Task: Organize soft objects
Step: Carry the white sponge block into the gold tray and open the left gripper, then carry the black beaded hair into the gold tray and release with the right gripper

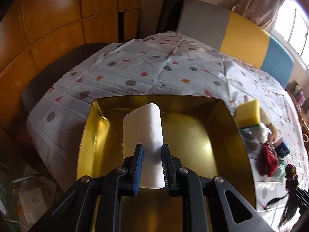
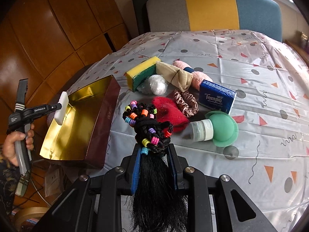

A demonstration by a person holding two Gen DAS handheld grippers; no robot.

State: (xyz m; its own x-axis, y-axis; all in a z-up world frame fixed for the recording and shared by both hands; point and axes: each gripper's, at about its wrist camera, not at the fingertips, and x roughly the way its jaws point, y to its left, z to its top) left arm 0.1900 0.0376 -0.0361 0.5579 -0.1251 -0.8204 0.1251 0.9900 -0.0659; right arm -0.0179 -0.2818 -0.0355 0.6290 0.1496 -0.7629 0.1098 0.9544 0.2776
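A bed or table covered in a shiny pale cloth (image 2: 222,61) printed with grey dots and orange and red triangles fills the room's middle, with wooden panelled cupboards (image 1: 48,29) to one side and a padded headboard (image 2: 212,9) in grey, yellow and blue bands behind it.

At the cloth's near left edge sits an open box with a gold foil lining and dark maroon outer walls (image 2: 100,119). The left gripper (image 1: 152,150) hangs over it, its jaws drawn in narrow and pinching a white rectangular foam block (image 1: 146,127) by its near end. The block's long axis runs straight away from the gripper, its far end pointing out over the box's gold floor; from the right wrist camera it stands roughly on end above the box's left wall, clear of the floor. A hand (image 2: 14,145) grips that tool's handle.

The right gripper (image 2: 153,154) is clamped tight on a black braided hairpiece strung with bright plastic beads (image 2: 148,127). Its beaded, coiled end points forward beyond the fingertips, while the loose hair trails back toward the handle.

The rest of the pile lies just beyond: a yellow and green sponge (image 2: 142,71), a red knitted item (image 2: 170,112), a satin scrunchie (image 2: 187,102), a blue Tempo tissue pack (image 2: 216,96) and a green domed puff on a clear bottle (image 2: 222,129).
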